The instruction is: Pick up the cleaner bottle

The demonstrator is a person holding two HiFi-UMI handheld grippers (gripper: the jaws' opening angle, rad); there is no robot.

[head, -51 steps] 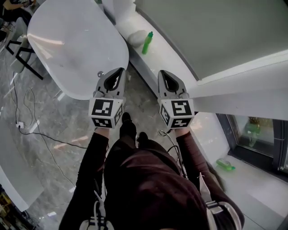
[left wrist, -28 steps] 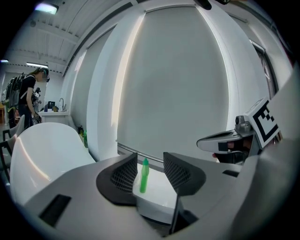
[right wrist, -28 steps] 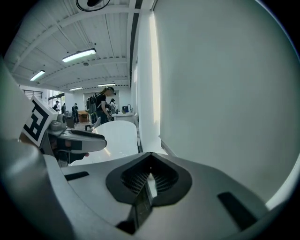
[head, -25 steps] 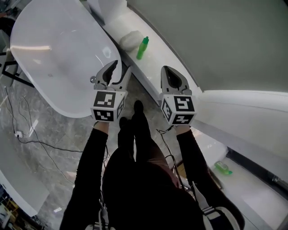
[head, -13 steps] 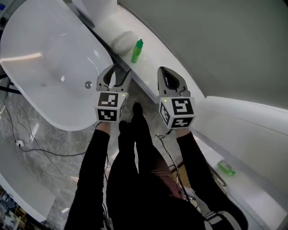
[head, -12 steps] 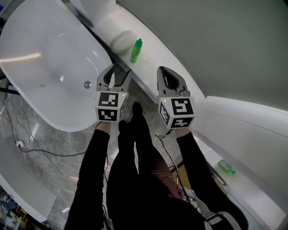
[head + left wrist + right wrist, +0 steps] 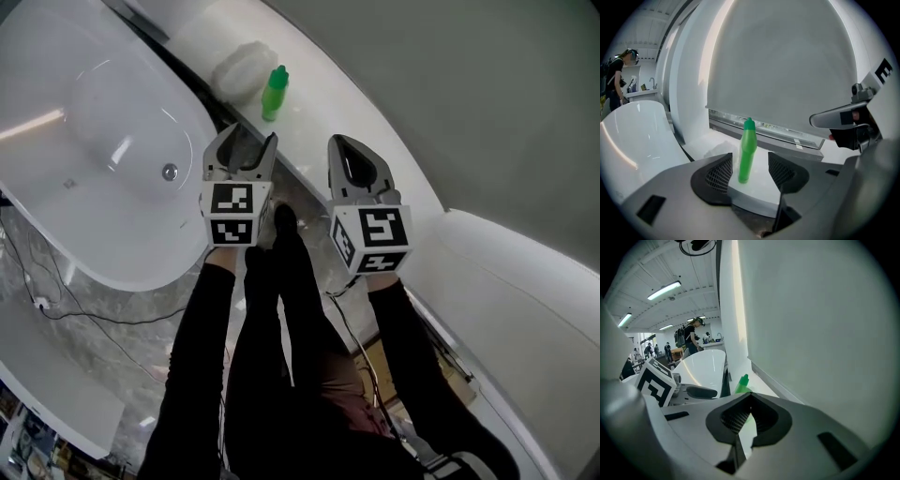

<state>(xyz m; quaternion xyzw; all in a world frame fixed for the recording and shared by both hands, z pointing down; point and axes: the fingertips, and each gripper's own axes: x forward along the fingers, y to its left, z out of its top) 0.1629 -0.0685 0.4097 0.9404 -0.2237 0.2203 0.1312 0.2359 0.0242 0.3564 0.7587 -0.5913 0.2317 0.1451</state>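
While the cleaner bottle (image 7: 274, 92) stands upright on the white surface (image 7: 330, 111) along the wall, just beside a crumpled white bundle (image 7: 239, 67) and near the bathtub (image 7: 94, 141) rim, the left tool (image 7: 246, 145) is the one lined up for it. Its jaws are spread wide with nothing pressed between them. In the left gripper view the bottle (image 7: 746, 150) sits framed in the gap of the left tool (image 7: 751, 174), but it is farther along the surface and clear of both pads. The right tool (image 7: 354, 164) has its jaws pressed together on nothing and hangs off to the side, with the bottle (image 7: 742, 383) only visible past its tips (image 7: 746, 416). The step in hand looks like the approach. To do it well, keep the bottle centred in the gap and bring both pads alongside the wider body below the tapered neck. Don't let one pad arrive first, since a tall, narrow, light bottle probably tips easily. Watch the bundle on the far side and don't pinch it along with the bottle. Squeeze only once both pads flank the body, then lift straight up. The right tool is best kept clear.
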